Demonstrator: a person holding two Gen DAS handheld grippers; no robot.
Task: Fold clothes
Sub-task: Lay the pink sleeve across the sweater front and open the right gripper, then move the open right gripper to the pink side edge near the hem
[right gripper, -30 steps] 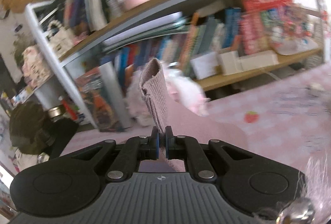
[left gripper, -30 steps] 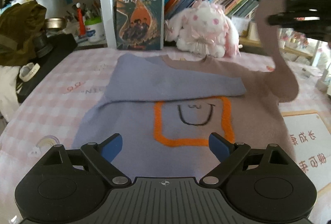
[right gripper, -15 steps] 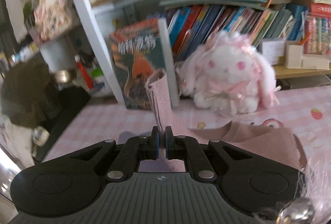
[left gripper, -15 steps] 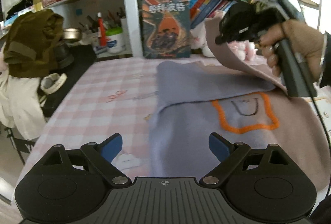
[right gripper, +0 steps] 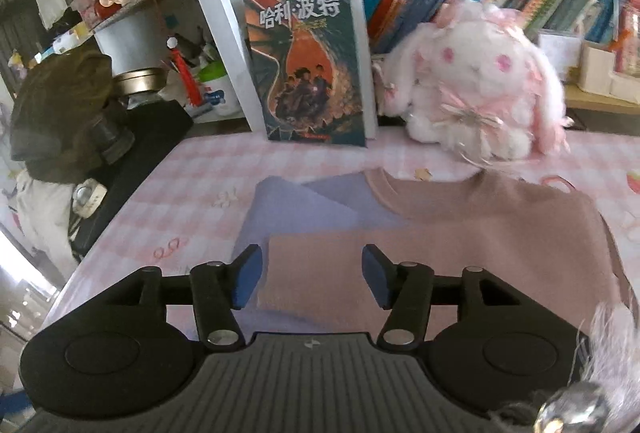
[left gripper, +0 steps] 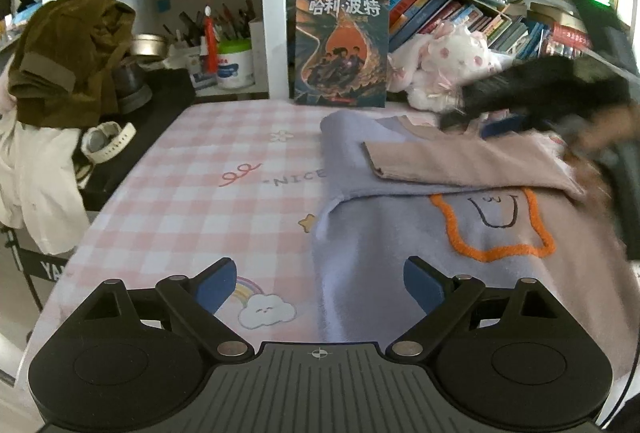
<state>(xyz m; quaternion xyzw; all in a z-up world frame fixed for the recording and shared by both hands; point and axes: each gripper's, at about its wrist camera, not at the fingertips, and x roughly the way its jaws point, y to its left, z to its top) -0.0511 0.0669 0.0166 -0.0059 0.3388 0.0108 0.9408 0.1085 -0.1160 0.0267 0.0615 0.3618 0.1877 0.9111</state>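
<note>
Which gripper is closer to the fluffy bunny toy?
Right. The right hand-held gripper hovers over the sweater's far end, just before the bunny. The left hand-held gripper is back at the sweater's near edge.

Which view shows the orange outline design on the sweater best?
The left wrist view: the orange outline with its smiley face lies fully visible on the sweater. In the right wrist view the design cannot be seen; only the folded pink sleeve and lavender fabric show.
</note>
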